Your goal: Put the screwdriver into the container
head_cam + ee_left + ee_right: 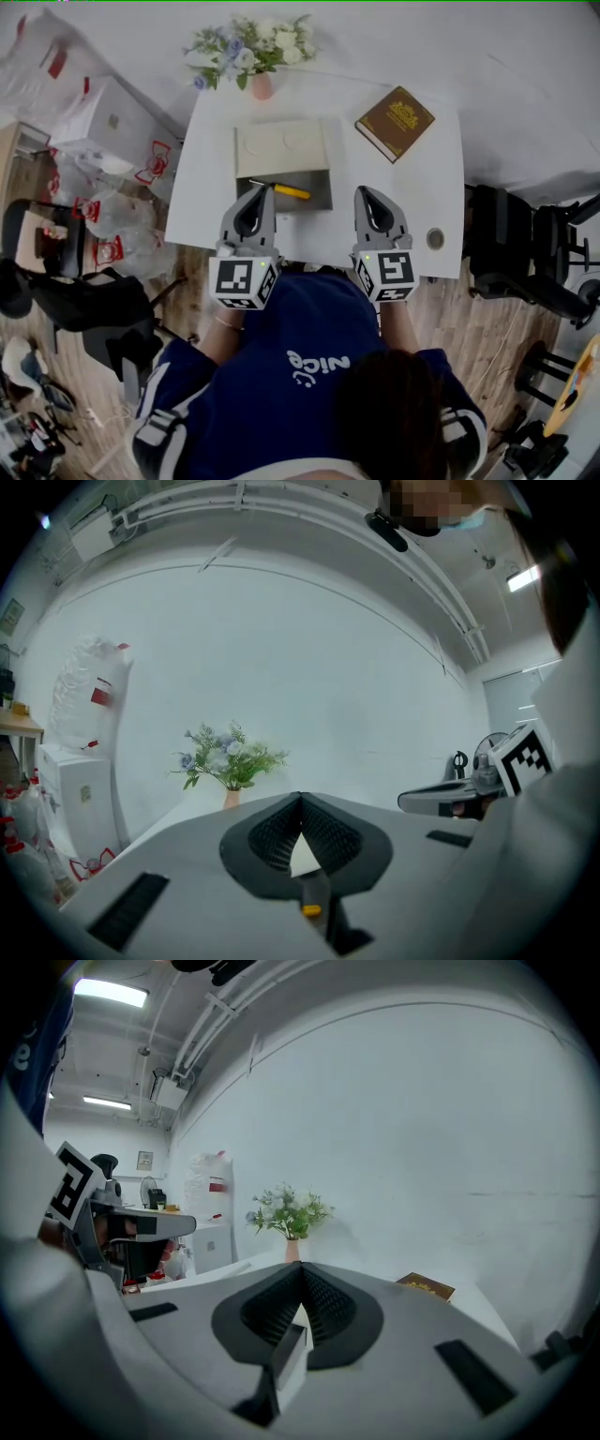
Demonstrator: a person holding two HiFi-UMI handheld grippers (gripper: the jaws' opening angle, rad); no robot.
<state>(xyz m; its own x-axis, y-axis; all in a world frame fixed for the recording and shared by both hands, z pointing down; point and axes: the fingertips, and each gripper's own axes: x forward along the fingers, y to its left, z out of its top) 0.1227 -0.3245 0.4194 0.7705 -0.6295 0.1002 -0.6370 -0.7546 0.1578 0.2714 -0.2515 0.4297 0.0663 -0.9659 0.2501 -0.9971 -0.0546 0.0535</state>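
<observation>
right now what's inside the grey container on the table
A yellow-handled screwdriver lies in the open front part of the container. A beige cover sits over the back part, so anything under it is hidden.

We've got the container (314, 192) in the middle of the bench (422, 187), with the screwdriver (281, 189) lying in it toward the back left. A flat board (281, 145) sits right behind it, touching. The flowers (248, 47) are at the back edge and the book (395, 122) is back right. The left gripper (255, 195) overlaps the container's near left corner, and the right gripper (368, 195) is just to its right.
</observation>
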